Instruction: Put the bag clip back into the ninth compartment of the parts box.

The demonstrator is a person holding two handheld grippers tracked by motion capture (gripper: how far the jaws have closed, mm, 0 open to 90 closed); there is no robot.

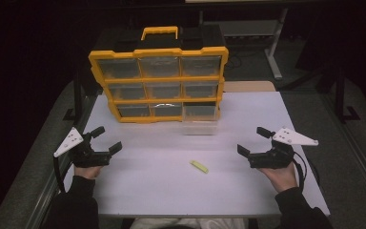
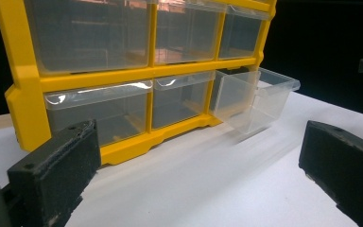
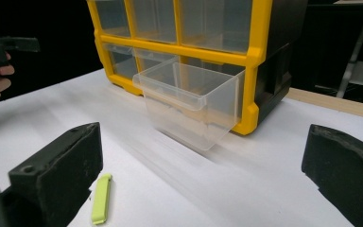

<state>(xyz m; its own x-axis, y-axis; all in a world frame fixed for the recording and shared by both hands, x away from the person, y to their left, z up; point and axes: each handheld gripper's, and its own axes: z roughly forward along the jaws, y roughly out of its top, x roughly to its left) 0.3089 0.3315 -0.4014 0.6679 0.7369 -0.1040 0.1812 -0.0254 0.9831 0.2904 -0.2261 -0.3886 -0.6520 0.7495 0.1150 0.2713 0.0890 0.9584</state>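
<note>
A yellow organizer (image 1: 158, 76) with clear drawers stands upright at the back of the white table (image 1: 147, 186). Its bottom right drawer (image 1: 200, 123) (image 2: 255, 97) (image 3: 189, 101) is pulled out and looks empty. A small yellow-green clip (image 1: 199, 166) (image 3: 101, 197) lies on the table in front of it. My left gripper (image 1: 106, 139) (image 2: 198, 179) rests open at the left, nothing between its jaws. My right gripper (image 1: 253, 141) (image 3: 203, 179) rests open at the right, the clip just left of it.
A person's hands (image 1: 281, 175) hold both grippers near the table's front. A wooden surface (image 1: 248, 86) shows behind the organizer at the right. A metal frame (image 1: 274, 43) stands on the floor beyond the table.
</note>
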